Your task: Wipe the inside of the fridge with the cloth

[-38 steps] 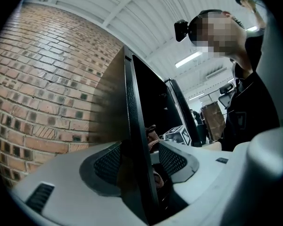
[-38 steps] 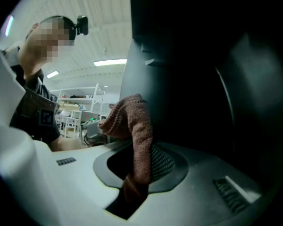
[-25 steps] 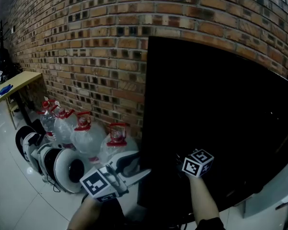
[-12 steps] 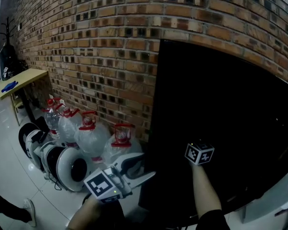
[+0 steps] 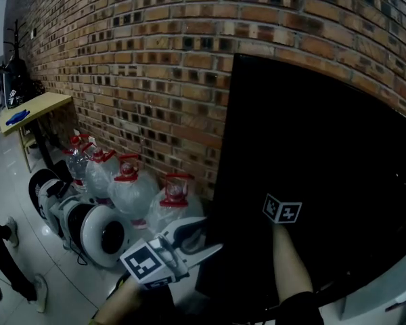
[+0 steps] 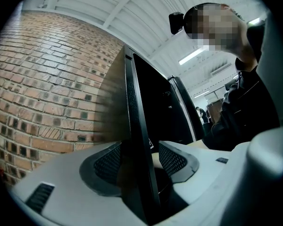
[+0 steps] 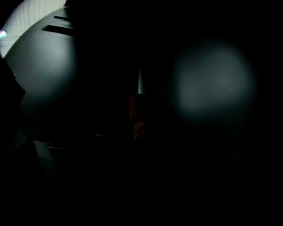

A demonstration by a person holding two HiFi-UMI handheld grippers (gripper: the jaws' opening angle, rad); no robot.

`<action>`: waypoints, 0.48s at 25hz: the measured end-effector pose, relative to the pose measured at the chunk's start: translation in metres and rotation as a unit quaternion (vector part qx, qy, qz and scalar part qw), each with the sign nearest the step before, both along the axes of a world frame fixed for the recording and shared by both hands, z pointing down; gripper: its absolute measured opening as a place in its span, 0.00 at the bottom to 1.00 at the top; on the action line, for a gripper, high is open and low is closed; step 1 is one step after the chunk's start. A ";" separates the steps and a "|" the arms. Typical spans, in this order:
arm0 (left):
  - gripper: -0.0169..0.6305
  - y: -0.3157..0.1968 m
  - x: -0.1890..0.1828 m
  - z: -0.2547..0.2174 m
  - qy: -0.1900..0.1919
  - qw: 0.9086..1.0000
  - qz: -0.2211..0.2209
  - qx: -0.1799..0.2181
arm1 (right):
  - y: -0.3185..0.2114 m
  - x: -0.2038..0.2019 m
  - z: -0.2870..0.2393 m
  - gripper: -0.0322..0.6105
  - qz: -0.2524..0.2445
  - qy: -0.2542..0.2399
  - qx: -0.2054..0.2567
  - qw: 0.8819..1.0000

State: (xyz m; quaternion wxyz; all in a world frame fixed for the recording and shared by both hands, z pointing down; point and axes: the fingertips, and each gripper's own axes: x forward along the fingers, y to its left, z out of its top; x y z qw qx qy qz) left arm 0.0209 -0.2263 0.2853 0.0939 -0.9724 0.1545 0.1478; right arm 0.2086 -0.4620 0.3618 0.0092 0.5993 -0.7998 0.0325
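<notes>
A tall black fridge point(image 5: 325, 168) stands closed against a brick wall. My left gripper point(image 5: 199, 239) is at the fridge's lower left corner. In the left gripper view its jaws point(image 6: 140, 159) stand open on either side of the black door edge point(image 6: 137, 126), with a gap on the right side. My right gripper is held up to the dark door front; only its marker cube point(image 5: 282, 210) and the forearm show. The right gripper view is almost black, so its jaws cannot be made out. No cloth is in view.
Several large water bottles with red caps point(image 5: 128, 188) stand along the brick wall point(image 5: 122, 59) left of the fridge. White round items point(image 5: 98, 232) lie on the glossy floor. A wooden table point(image 5: 34, 107) is at far left. A person's legs point(image 5: 7, 263) are at lower left.
The head view has swung slightly left, so the fridge sits further right. A person's legs have come in at lower left. The right gripper's cube has edged upward on the door.
</notes>
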 end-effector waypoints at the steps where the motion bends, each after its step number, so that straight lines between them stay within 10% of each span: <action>1: 0.40 -0.001 0.000 0.000 -0.001 1.000 -0.001 -0.001 | -0.003 0.001 0.001 0.16 0.005 -0.001 -0.003 1.000; 12: 0.40 -0.003 0.004 0.002 -0.002 1.000 -0.019 -0.005 | -0.003 0.007 0.008 0.16 0.023 0.023 -0.009 0.999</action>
